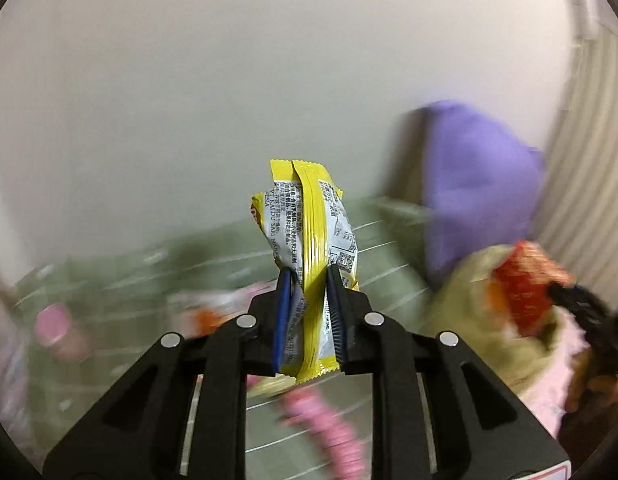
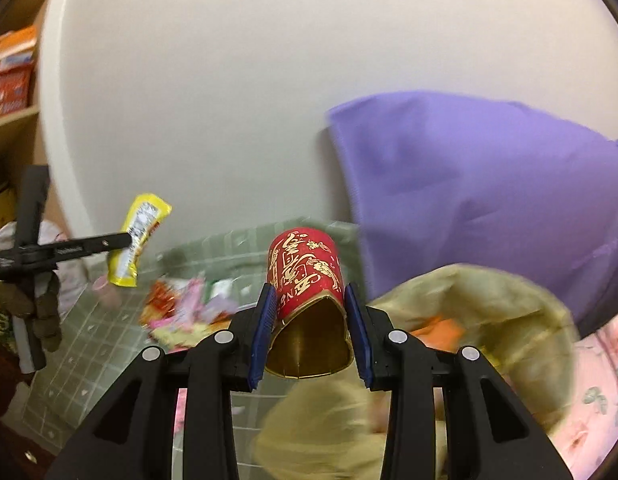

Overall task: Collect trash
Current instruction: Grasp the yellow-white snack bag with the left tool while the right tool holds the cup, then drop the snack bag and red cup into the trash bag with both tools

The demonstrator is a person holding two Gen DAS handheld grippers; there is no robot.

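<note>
Fig. legend, landmark = olive-green plastic trash bag (image 2: 481,312), mouth open. My left gripper (image 1: 309,280) is closed on a crumpled yellow-and-white printed snack wrapper (image 1: 309,236), pinched mid-length w/ its top end standing above the blue fingers (image 1: 283,300); from the right wrist view the same wrapper (image 2: 137,240) hangs well left of the bag, above the green gridded mat (image 2: 89,344). My right gripper (image 2: 311,316) is clamped on a squashed red-and-gold paper cup (image 2: 305,276), open gold-lined end facing the camera, held just left of the bag's rim & above its near folds. In the left wrist view that red cup (image 1: 525,284) sits at the bag's (image 1: 461,300) mouth; contact w/ the rim can't be judged (motion blur). Purple fabric cushion (image 2: 489,192) stands behind the bag, against the pale wall. Loose pink/orange wrappers (image 2: 181,312) lie on the mat left of the bag. Pink floral cloth (image 2: 597,392) lies right of it.
</note>
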